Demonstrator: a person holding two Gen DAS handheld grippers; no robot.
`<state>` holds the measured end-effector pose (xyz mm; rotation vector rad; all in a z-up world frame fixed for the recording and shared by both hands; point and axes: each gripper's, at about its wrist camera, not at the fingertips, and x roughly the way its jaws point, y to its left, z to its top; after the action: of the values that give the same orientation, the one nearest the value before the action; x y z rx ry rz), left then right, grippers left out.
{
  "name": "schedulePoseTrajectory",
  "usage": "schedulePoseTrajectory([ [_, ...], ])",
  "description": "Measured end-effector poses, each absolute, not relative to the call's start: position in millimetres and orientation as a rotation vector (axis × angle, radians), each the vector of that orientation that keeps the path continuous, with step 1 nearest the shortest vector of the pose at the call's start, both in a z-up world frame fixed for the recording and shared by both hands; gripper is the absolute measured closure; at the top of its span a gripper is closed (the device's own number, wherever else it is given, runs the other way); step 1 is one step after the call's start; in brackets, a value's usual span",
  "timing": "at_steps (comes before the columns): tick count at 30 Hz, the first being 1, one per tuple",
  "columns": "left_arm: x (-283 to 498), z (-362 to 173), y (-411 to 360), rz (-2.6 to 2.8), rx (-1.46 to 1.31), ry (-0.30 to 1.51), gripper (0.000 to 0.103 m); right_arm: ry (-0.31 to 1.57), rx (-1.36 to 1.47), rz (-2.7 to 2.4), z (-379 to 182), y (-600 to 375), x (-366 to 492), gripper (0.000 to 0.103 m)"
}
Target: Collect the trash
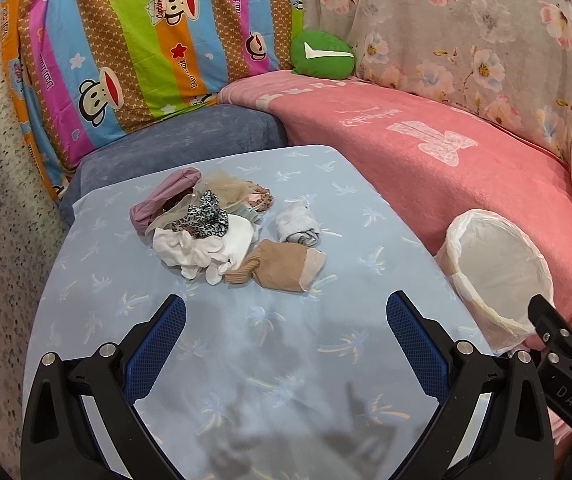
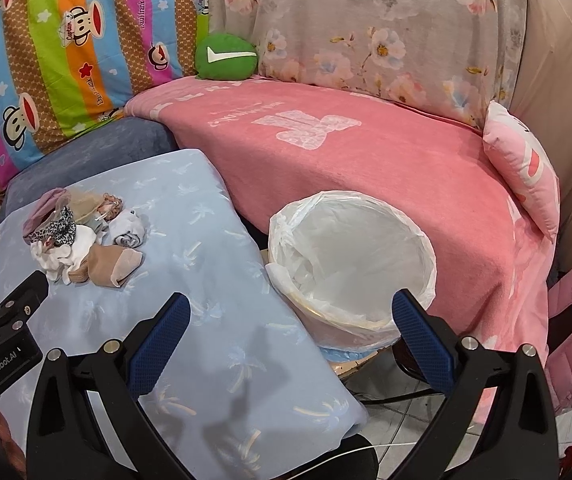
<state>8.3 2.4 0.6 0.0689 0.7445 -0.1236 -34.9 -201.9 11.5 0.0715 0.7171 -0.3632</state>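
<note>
left gripper fingers spread, fabric pile beyond.

Black tongs — blue ribbed pads

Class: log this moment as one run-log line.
left gripper: open, empty | right gripper: open, empty | fabric pile: untouched on blue cloth | lined bin: empty
</note>
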Motion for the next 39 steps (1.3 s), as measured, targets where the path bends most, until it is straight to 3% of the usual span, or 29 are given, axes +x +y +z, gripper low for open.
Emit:
schedulePoseTrajectory([
  [13, 68, -22, 67, -0.044, 0.075, 0.736, 0.006, 0.725, 0.051, -0.24, -3, -150, 16, 0.006],
  [29, 162, -83, 123, -0.039, -0.02, 0.869, 0.007, 0.817, 0.094, -0.071, -47, -94, 102, 0.006],
  [35, 174, -96, 119, -0.05, -0.005, 0.901, 0.015, 0.845, 0.093, -0.055, -61, -85, 116, 0.007],
  [39, 181, -104, 121, -0.069, -0.023, 0.931, 0.032, 0.853, 0.084, -0.037, -68, -76, 123, 0.007],
])
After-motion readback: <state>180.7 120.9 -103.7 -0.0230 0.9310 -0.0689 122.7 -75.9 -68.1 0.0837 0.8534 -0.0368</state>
